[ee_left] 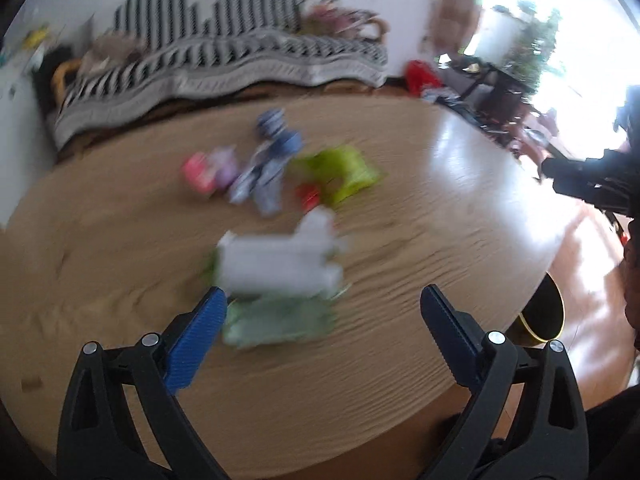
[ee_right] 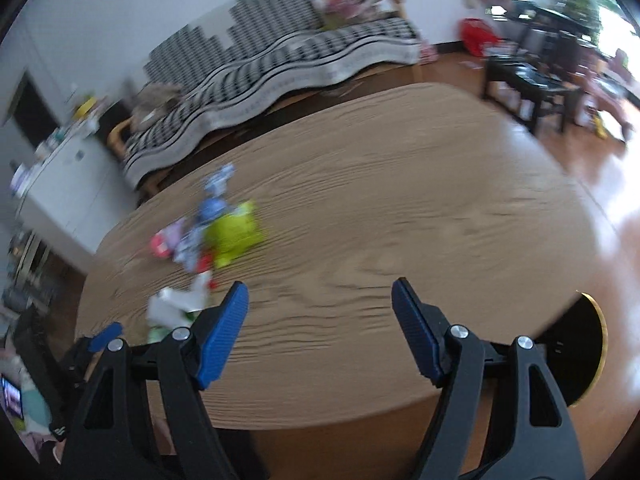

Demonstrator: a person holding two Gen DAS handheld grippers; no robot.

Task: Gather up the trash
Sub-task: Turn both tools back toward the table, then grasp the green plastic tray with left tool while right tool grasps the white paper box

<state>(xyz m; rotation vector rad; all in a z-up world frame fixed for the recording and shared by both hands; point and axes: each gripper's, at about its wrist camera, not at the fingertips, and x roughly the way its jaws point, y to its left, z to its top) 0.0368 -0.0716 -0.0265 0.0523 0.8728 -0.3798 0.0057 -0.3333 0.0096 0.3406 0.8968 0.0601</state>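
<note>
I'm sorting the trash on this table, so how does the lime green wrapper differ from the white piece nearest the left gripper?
The lime green wrapper is bright yellow-green; the white piece is plain white. The green wrapper lies farther back among the other colourful scraps, while the white piece sits just ahead of the open left gripper, over a pale green packet. Both rest on the wooden table, untouched.

— What colours are on the table [ee_left: 400, 240]?

— The table is light tan with darker wavy grain. On it lie a lime-green wrapper [ee_left: 340, 172], a pink packet [ee_left: 198, 172], a blue-and-white patterned wrapper [ee_left: 264, 168], a small red scrap [ee_left: 308, 196], a white crumpled piece [ee_left: 280, 260] and a pale green packet [ee_left: 280, 320]. All are blurred.

— And the tools?

— Each gripper has a black frame with blue ribbed pads [ee_right: 224, 336].

— Behind?

— A sofa cover [ee_right: 280, 68] in black-and-white stripes, a white wall, a red bag [ee_right: 476, 36], and a black bin [ee_right: 576, 352] rimmed in yellow.
</note>
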